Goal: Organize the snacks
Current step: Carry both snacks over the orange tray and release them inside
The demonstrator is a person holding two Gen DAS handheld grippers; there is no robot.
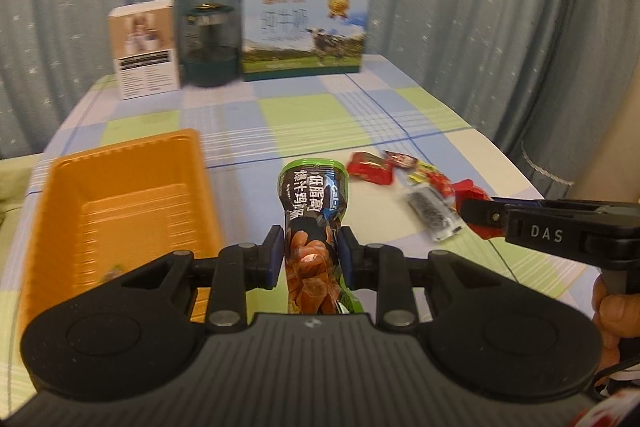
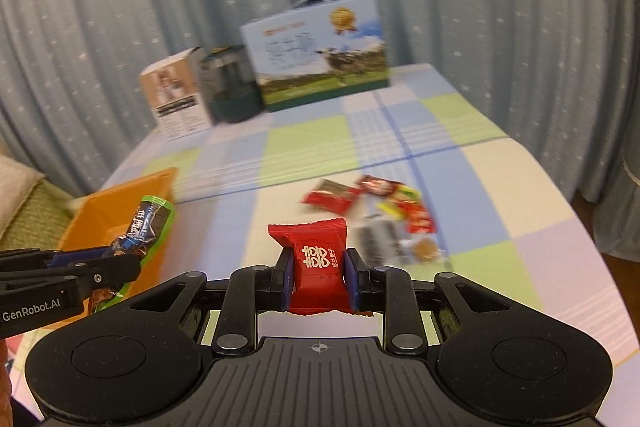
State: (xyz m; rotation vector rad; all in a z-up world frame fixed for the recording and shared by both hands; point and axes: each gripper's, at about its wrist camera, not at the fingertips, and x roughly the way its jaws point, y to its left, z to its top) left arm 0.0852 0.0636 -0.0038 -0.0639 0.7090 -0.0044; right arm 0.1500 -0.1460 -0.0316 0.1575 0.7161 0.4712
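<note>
My left gripper (image 1: 312, 253) is shut on a dark snack pack with a green rim (image 1: 314, 203) and holds it just right of the orange tray (image 1: 120, 211). The same pack (image 2: 150, 223) and the left gripper (image 2: 120, 263) show at the left of the right wrist view, by the tray (image 2: 120, 203). My right gripper (image 2: 319, 277) is shut on a red candy packet (image 2: 316, 259) above the cloth. In the left wrist view the right gripper (image 1: 476, 215) comes in from the right, holding the red packet (image 1: 474, 193). A pile of loose snacks (image 1: 400, 175) lies on the table, also in the right wrist view (image 2: 384, 215).
A checked tablecloth (image 1: 312, 119) covers the table. At the back stand a small white box (image 1: 144, 47), a dark jar (image 1: 208, 43) and a blue milk carton box (image 1: 304, 31). Curtains hang behind. The table's right edge drops off near the snack pile.
</note>
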